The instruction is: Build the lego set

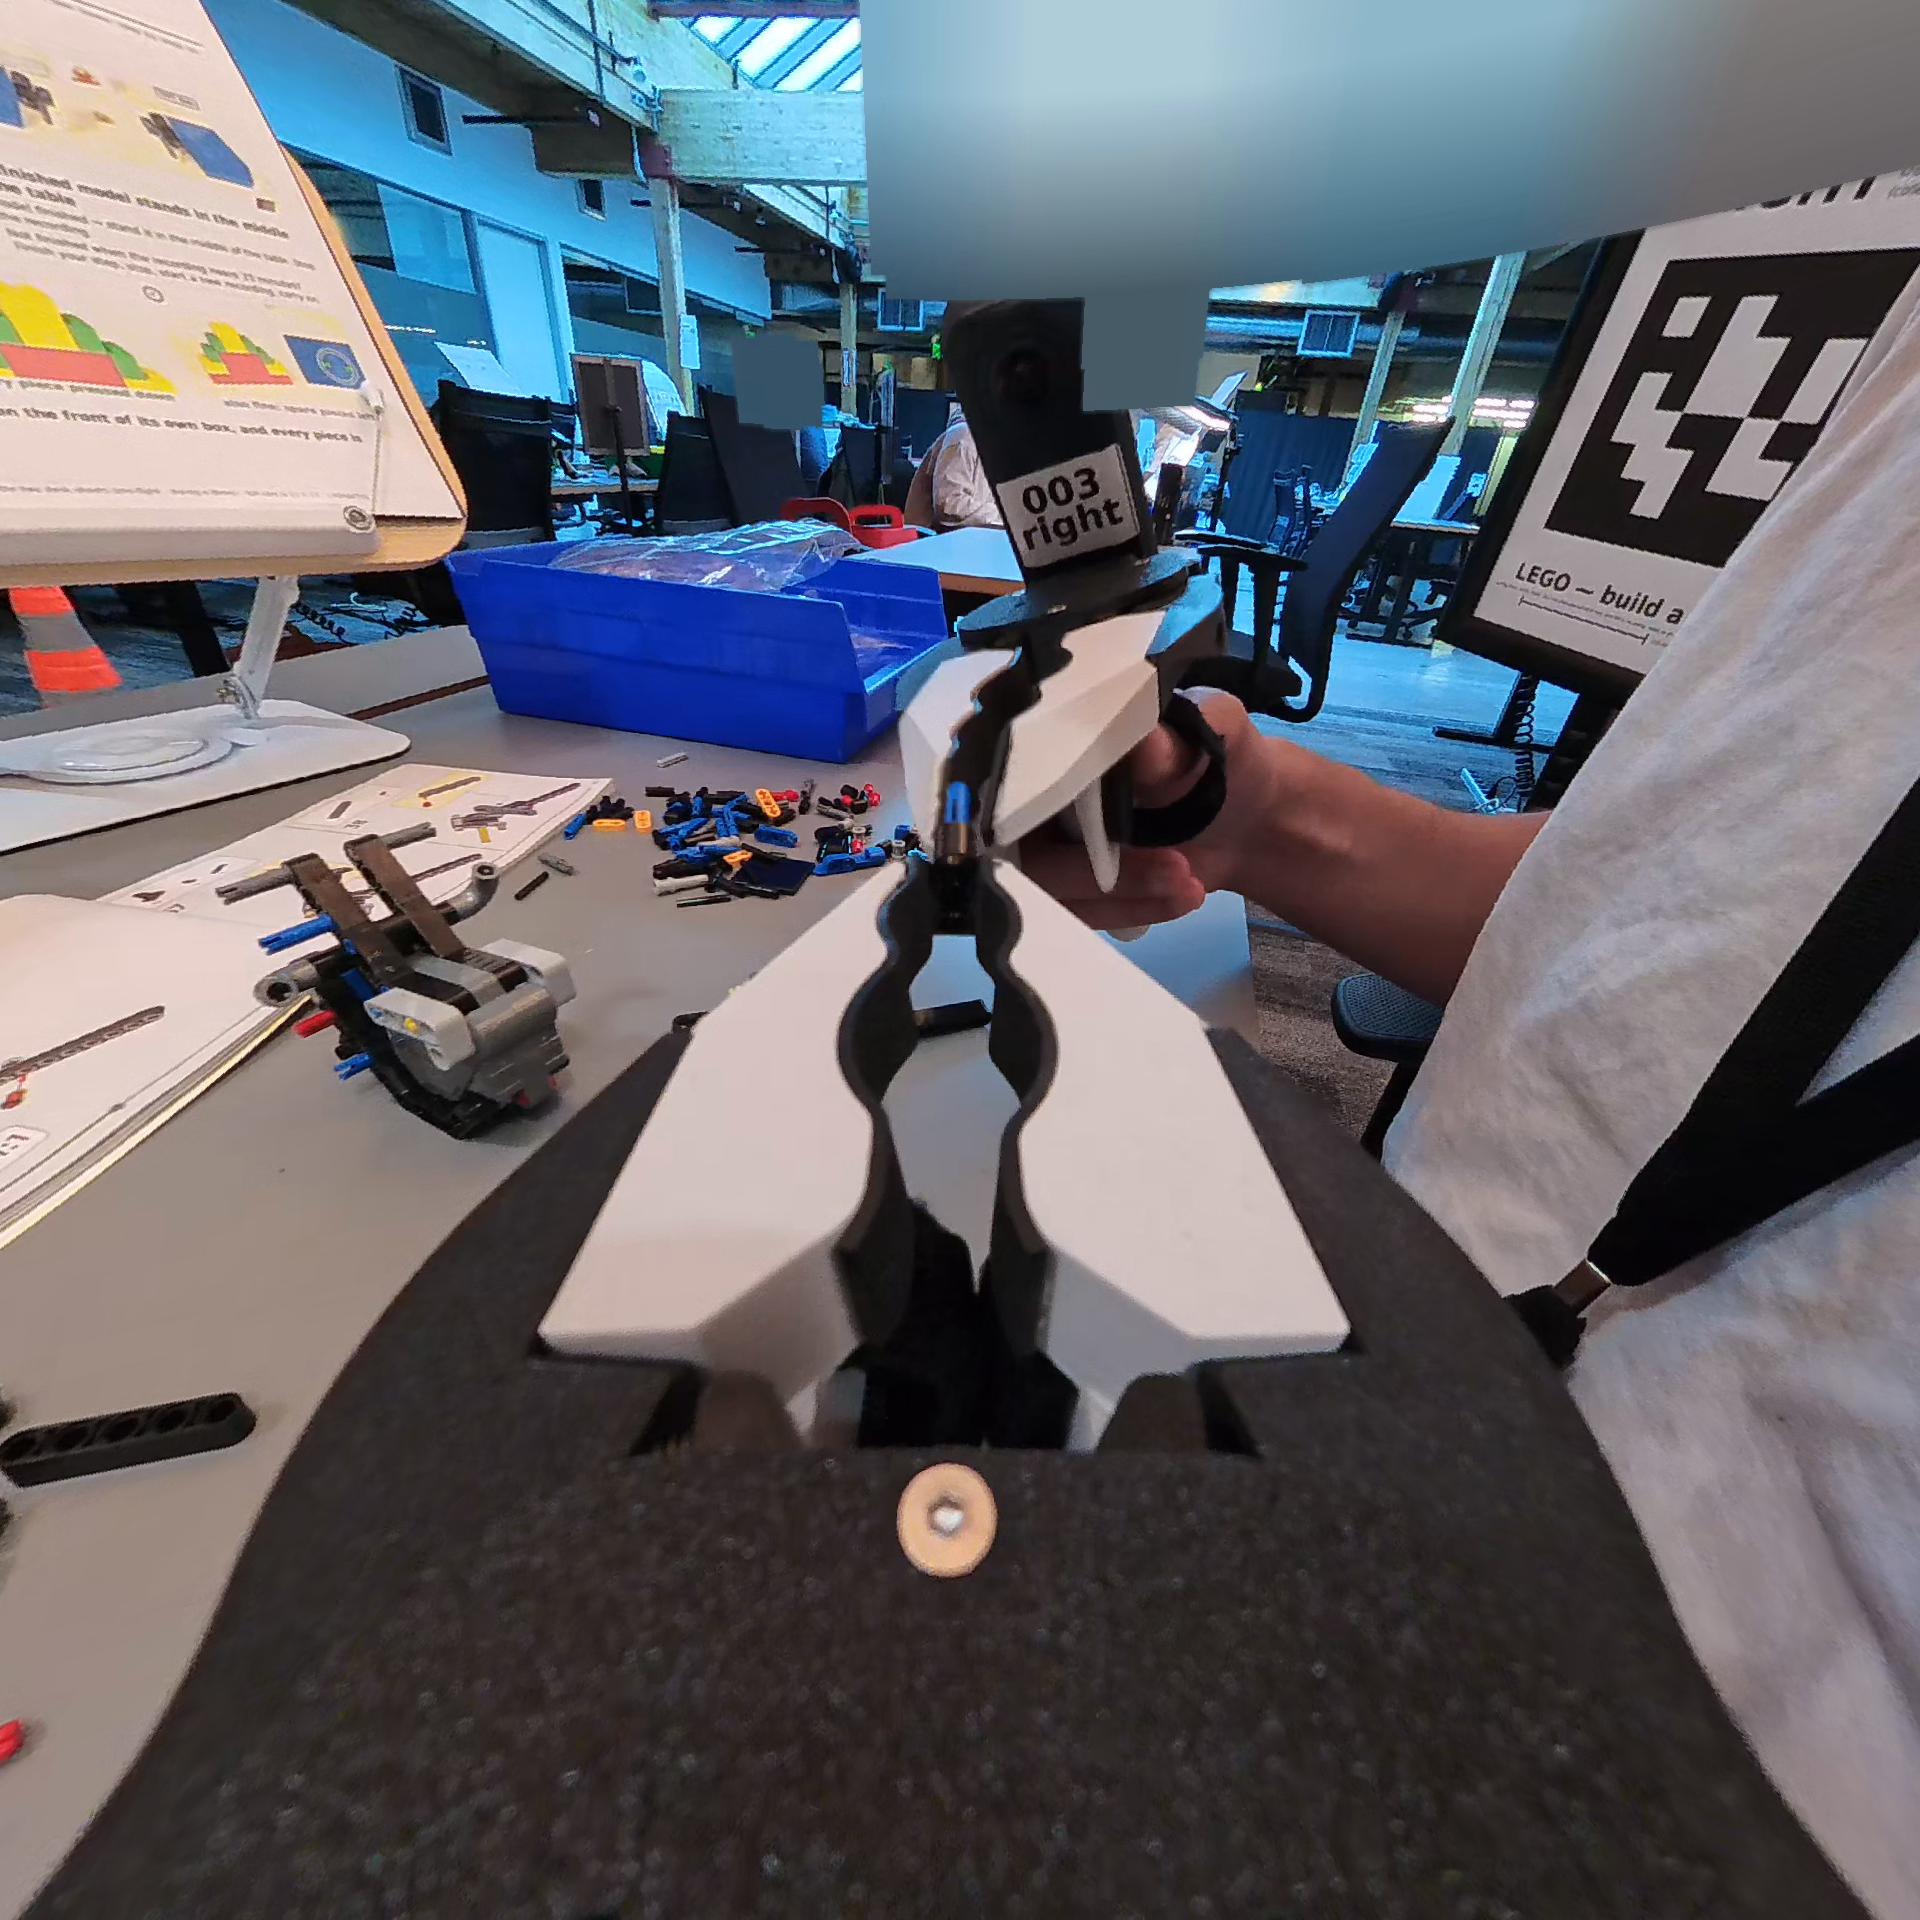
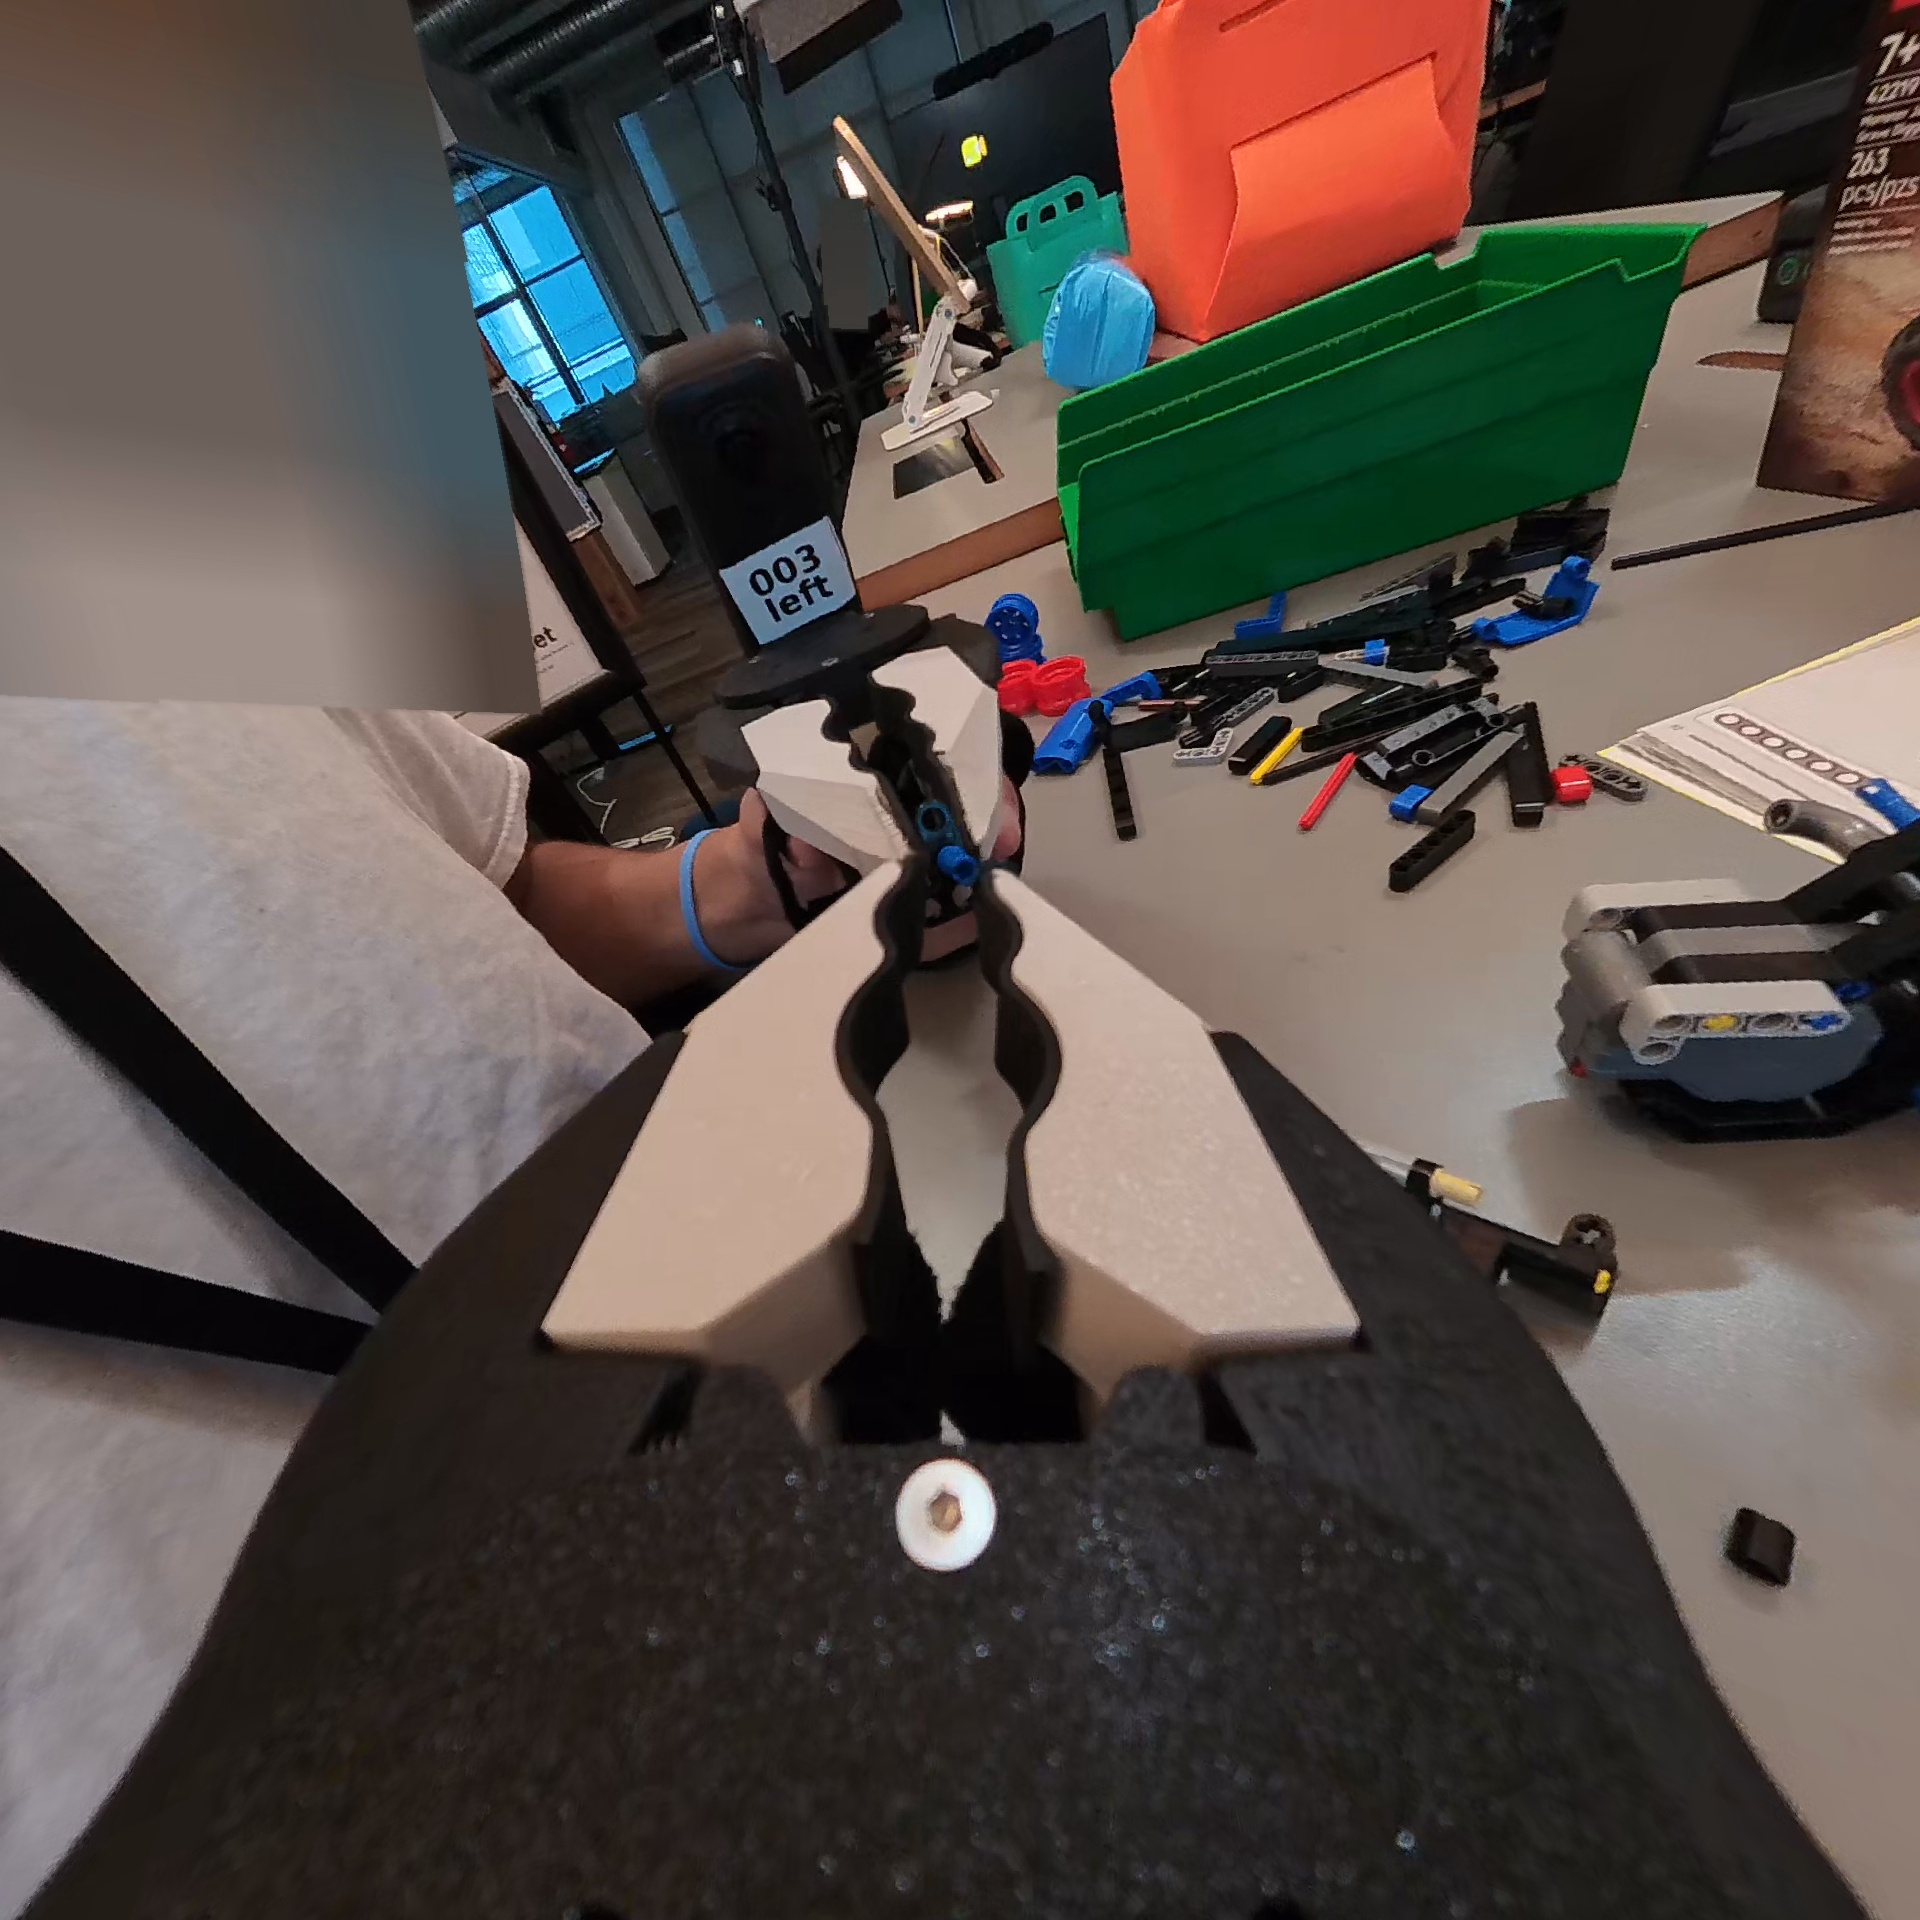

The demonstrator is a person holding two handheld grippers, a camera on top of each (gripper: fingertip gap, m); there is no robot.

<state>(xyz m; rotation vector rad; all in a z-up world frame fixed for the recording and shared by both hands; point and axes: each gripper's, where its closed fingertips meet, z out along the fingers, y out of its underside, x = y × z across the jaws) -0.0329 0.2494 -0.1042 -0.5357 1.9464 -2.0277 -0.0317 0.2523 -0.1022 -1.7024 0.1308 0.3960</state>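
Lego build: a partly assembled grey-and-black model (image 1: pixel 416 997) rests on the grey counter (image 1: pixel 312 1299), many loose pieces (image 2: pixel 1382 717) unused. Held tip to tip above it, left gripper (image 1: pixel 951 894) fingers clamp a small black beam, right gripper (image 2: pixel 951 868) fingers a blue-tipped pin (image 1: pixel 956 821).

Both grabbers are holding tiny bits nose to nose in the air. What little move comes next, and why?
Probably ease the right gripper forward a touch so its blue pin presses into the small dark piece held by the left gripper. Both are shut on their parts, and the tips meet in mid-air above the table, so only a gentle push seems left.
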